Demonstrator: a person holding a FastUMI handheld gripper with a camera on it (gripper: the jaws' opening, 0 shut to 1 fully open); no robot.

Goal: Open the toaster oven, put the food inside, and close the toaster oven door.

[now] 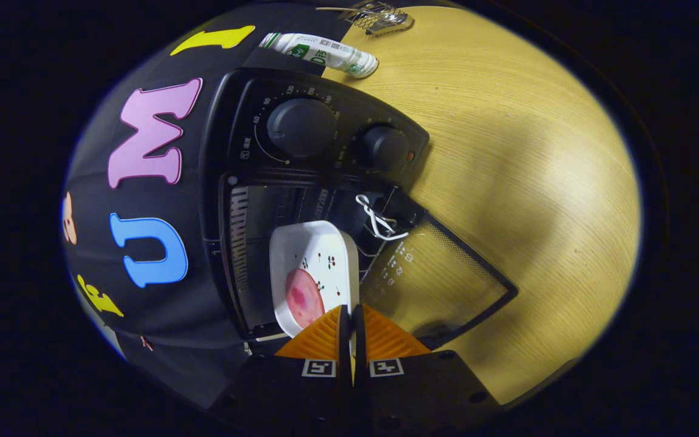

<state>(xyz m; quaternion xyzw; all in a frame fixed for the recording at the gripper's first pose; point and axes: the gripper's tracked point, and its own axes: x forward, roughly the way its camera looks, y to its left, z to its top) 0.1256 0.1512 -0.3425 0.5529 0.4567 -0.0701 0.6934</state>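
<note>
One white plate [316, 267] with a pink slice of food [304, 297], rim pinched at the near edge between nearly closed fingers of gripper [350, 315]. Probably stiff, glazed, slippery, breakable; best held level by the rim. Reaching into open toaster oven [276, 200]; glass door [440, 273] folded down to the right.

A black toaster oven [301, 182] with two round dials stands on the desk, its glass door [440, 279] swung fully open. A white, cherry-patterned plate [319, 255] carrying a round pink piece of food [304, 297] sits in the oven's mouth, its near rim pinched between the tool's [349, 312] closed fingers.
</note>
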